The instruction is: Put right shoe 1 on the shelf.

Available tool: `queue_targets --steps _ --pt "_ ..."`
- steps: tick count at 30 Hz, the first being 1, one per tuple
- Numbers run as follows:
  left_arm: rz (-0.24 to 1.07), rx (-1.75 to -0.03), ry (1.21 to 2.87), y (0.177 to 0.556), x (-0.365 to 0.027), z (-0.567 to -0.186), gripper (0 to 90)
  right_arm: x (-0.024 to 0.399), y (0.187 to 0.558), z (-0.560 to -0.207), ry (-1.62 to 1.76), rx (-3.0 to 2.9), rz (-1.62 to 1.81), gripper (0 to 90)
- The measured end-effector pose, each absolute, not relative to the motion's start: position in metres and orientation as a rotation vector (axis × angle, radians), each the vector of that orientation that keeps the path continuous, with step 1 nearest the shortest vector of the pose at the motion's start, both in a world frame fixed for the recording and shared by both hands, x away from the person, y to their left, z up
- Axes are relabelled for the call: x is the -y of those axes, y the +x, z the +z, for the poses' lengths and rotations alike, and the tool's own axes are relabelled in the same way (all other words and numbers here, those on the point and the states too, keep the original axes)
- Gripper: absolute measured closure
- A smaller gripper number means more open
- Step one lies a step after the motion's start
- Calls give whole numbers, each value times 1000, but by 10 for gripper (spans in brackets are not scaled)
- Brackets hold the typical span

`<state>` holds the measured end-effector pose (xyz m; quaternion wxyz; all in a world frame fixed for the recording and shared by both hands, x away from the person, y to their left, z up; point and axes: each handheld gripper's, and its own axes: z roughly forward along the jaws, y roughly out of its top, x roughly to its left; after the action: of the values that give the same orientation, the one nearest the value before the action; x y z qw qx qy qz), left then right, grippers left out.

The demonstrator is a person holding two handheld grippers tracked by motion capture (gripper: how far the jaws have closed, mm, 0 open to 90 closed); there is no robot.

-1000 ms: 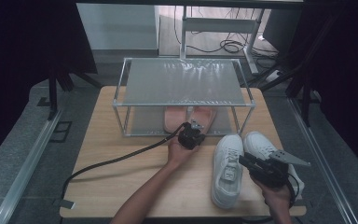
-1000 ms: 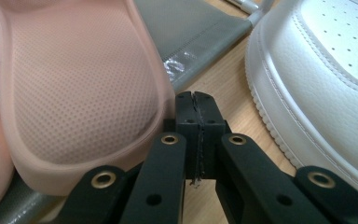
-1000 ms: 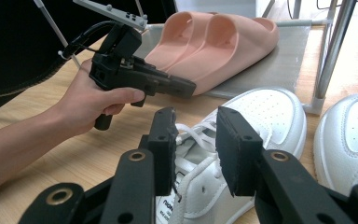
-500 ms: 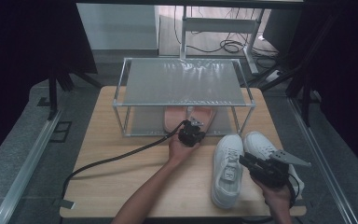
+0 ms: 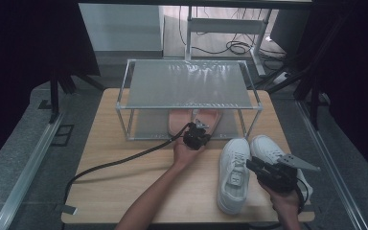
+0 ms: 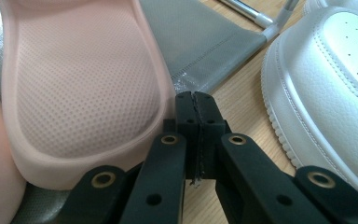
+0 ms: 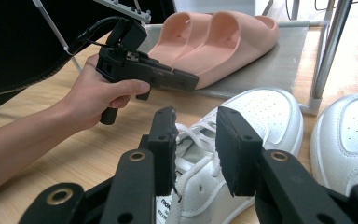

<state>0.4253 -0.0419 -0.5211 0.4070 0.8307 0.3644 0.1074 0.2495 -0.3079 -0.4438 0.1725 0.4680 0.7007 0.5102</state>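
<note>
A pair of pink slippers (image 5: 177,120) lies on the grey lower shelf (image 6: 205,46) of a metal rack (image 5: 187,84). My left gripper (image 5: 198,126) is shut and empty, its tips (image 6: 195,100) at the heel edge of one slipper (image 6: 84,79). Two white sneakers stand on the table at the front right, toes toward the rack. My right gripper (image 5: 249,165) hovers over the left sneaker (image 5: 231,184). Its jaws stand apart above the laces (image 7: 196,121), and no pad visibly presses on them. The other sneaker (image 5: 266,146) stands just right of it.
The rack's upper shelf overhangs the slippers, with thin metal posts (image 7: 324,56) at its corners. The left gripper's black cable (image 5: 124,160) trails across the wooden table (image 5: 115,139) to its front left. Dark curtains and floor rails flank the table.
</note>
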Motion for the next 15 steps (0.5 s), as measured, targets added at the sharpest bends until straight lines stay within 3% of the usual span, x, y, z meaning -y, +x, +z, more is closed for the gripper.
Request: queue_targets --steps 15 --pt "269 -922 2092 427 42 -523 894 309 249 -444 1331 -1986 1445 679"
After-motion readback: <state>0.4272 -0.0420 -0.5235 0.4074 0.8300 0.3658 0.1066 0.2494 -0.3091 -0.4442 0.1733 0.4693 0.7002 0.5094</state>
